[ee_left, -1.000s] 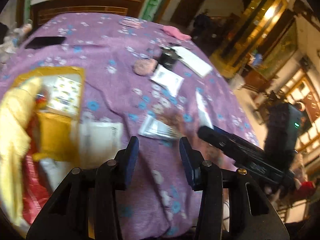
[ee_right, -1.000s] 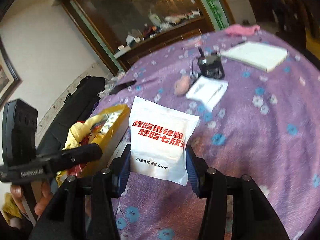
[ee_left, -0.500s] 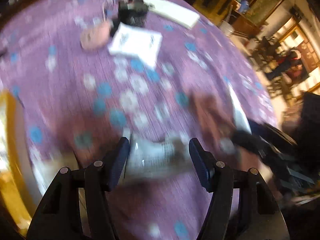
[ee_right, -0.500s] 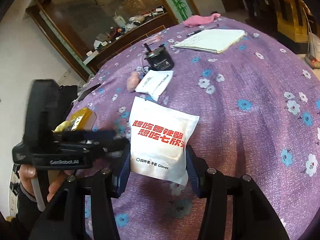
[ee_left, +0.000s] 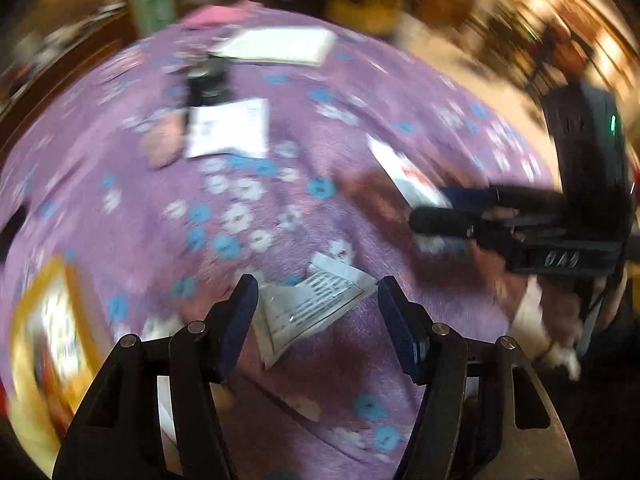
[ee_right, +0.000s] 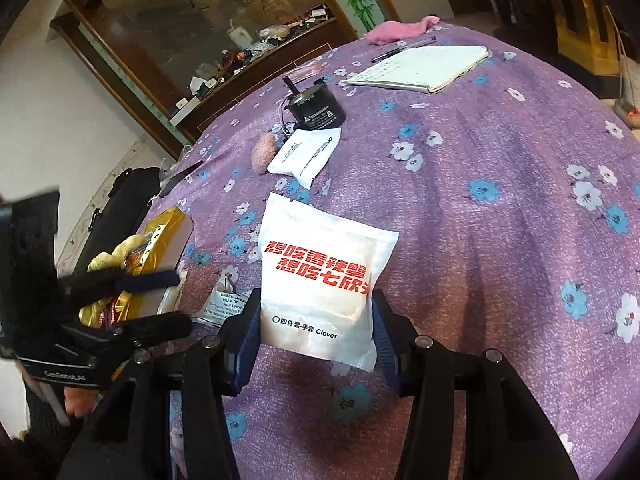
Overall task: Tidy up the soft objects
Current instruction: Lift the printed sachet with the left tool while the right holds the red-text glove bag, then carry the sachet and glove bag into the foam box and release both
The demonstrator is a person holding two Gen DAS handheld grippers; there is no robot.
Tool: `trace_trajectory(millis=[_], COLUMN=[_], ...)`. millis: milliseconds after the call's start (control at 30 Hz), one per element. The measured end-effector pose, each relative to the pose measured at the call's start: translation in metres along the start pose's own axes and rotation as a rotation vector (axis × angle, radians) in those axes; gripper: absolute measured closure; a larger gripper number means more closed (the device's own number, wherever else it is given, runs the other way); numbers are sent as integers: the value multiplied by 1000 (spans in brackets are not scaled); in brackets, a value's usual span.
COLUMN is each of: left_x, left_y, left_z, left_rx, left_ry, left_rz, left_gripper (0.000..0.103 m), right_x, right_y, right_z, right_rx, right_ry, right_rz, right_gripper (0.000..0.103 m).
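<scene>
Left tongs [ee_left: 316, 312], newly widened, straddled a small clear printed sachet [ee_left: 314, 308] at lower centre, ungripped. Right tongs [ee_right: 316, 320] clamped the white red-lettered glove packet [ee_right: 320, 276]. Pickup looked imminent.

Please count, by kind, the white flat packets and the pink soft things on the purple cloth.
White flat plastic packets: 3: red-lettered glove packet, packet beside the black cylinder, crumpled printed packet.
Pink soft things: 2: pink folded cloth, fuzzy pink lump.
Total: 5.

Matt purple floral cloth [ee_right: 460, 208] over bench, glossy white plastic packet [ee_right: 320, 276], crinkly clear sachet [ee_left: 316, 308], paper notebook [ee_right: 424, 68], fuzzy pink towel [ee_right: 400, 29]
</scene>
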State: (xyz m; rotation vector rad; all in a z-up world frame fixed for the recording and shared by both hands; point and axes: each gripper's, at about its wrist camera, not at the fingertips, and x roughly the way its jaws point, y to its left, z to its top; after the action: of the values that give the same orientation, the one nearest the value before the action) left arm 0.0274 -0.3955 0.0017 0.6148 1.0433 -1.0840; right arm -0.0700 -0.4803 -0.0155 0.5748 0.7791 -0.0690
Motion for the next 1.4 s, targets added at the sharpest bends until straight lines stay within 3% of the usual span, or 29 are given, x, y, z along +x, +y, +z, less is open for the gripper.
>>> trace_trajectory(millis=[67,233,333,400,433,500,567,767,933,1067,1200,1400], left_x=[14,25,44,51,49,43,38,23,-51,-116,-139,-145], left_y=[5,22,11,6,5,9,17,25,33,63,113,151], left_z=[3,17,19,15,13,8,3,-14,-63,-101,-140,-173], left_rx=[76,45,85,68,57,-16,-127,-322,-510,-674,-801,-893], left_ry=[107,95,136,166,149,145,115,-17,-248,-393,-398,-440], left_rz=[-59,-45,-33,-14,-1,-26,-76,-114,-125,18,169,176], left_gripper=[41,41,41,47,58,61,63,67,67,66,66,66], right_x=[-3,-5,-5,-9,-10,-11,-7,-2,6,29,65,116], right_y=[3,7,6,5,5,4,4,13,38,86,153,225], right_z=[0,0,1,2,2,2,3,1,5,11,11,13], right_rx=[-1,-5,2,1,1,3,7,-8,-63,-139,-254,-372], right_ry=[-8,-21,-19,-25,-28,-34,-30,-17,9,52,113,175], right_rz=[7,20,16,11,10,10,14,30,60,157,242,236], right_gripper=[52,51,51,51,51,51,51,51,51,51,52,52])
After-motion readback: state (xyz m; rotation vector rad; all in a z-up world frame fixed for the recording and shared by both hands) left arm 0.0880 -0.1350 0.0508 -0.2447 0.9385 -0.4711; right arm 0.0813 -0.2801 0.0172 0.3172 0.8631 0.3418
